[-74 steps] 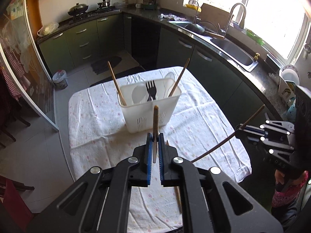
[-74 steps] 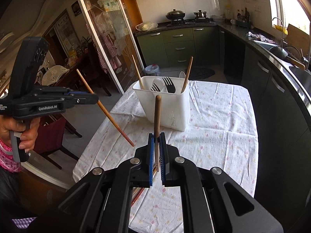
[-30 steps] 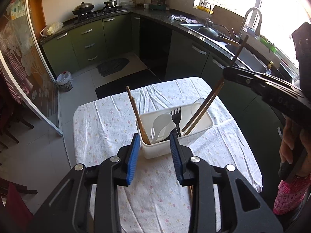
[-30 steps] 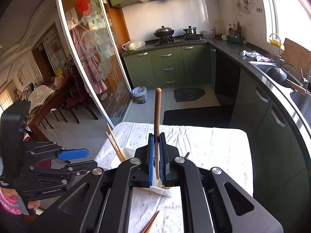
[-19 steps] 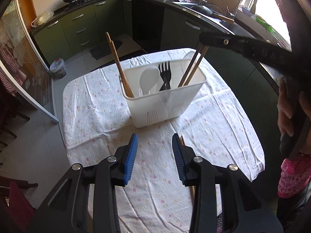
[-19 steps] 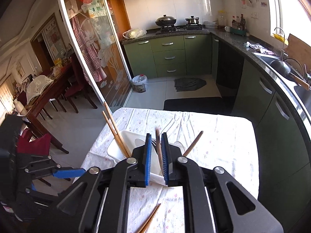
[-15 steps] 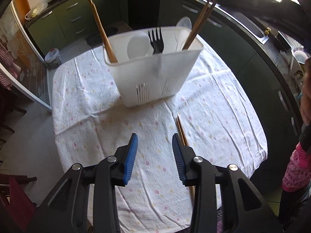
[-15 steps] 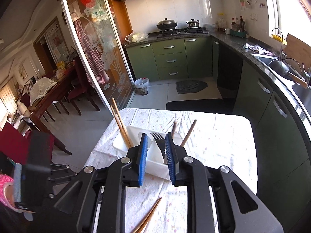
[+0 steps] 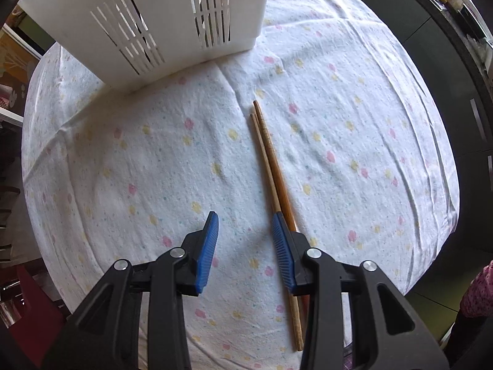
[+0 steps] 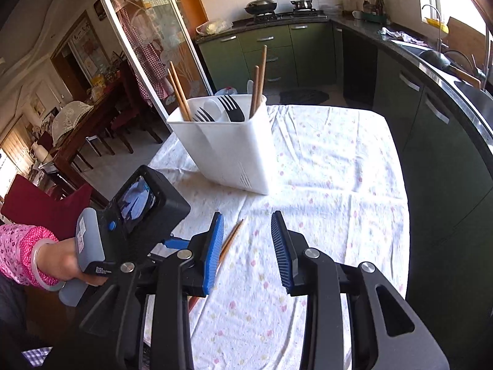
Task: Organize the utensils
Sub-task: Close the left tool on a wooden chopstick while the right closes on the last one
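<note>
A white slotted utensil holder (image 10: 234,148) stands on the flowered tablecloth (image 10: 323,185); its side also shows in the left wrist view (image 9: 160,21). It holds two pairs of wooden chopsticks (image 10: 178,92), black forks (image 10: 229,108) and white spoons. Two more wooden chopsticks (image 9: 271,166) lie side by side on the cloth. My left gripper (image 9: 245,234) is open and empty, low over the cloth, its right finger just over the chopsticks. My right gripper (image 10: 246,246) is open and empty, above the table's near side. The left gripper body (image 10: 135,215) shows at its left.
Green kitchen cabinets (image 10: 271,52) and a counter with a sink (image 10: 446,58) run along the far and right sides. A glass sliding door (image 10: 144,46) and dining chairs (image 10: 37,203) are at the left. The table edge (image 9: 431,246) drops off at the right.
Both grippers released their chopsticks into the holder and opened. The left gripper then dropped low toward the two chopsticks on the cloth. The right gripper drew back from the holder.
</note>
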### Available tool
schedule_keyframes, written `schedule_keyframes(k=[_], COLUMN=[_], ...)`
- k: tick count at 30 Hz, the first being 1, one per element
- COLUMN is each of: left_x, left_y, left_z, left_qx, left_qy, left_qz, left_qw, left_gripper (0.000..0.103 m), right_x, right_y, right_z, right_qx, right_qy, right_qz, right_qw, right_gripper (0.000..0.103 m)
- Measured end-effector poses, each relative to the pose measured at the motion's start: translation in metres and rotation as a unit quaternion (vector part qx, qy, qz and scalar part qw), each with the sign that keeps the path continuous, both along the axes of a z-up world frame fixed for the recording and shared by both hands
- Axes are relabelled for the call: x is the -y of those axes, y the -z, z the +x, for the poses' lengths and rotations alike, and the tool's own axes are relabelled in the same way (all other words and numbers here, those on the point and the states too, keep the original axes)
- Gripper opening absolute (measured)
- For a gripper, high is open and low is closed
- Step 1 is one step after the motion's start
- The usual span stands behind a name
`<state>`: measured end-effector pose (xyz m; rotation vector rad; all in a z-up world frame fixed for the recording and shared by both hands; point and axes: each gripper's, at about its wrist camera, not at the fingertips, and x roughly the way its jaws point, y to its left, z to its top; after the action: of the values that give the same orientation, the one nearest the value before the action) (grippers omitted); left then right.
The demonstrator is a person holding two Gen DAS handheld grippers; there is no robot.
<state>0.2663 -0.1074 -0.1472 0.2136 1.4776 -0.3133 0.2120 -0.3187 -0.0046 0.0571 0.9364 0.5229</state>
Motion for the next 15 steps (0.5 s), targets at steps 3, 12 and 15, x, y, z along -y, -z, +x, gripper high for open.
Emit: schedule_keyframes(k=[3, 12, 15], left_x=[0.0, 0.012, 0.012], left_y=[-0.001, 0.002, 0.005], left_z=[0.001, 0.0, 0.001], left_qx=[-0.003, -0.007, -0.009], left_qy=[-0.005, 0.001, 0.001], left_qz=[-0.006, 0.012, 0.019], left_qw=[1.0, 0.9999, 0.9998], left_gripper=[0.035, 0.037, 0.037], right_x=[0.008, 0.005, -0.001], right_y=[0.006, 0.021, 0.021], right_z=[0.0, 0.006, 0.01], right_qx=[-0.007, -0.03, -0.032], right_qy=[0.007, 0.001, -0.002], right_qz=[0.004, 0.013, 0.011], right_qw=[1.0, 0.999, 0.999], right_gripper=[0.032, 0.034, 0.037])
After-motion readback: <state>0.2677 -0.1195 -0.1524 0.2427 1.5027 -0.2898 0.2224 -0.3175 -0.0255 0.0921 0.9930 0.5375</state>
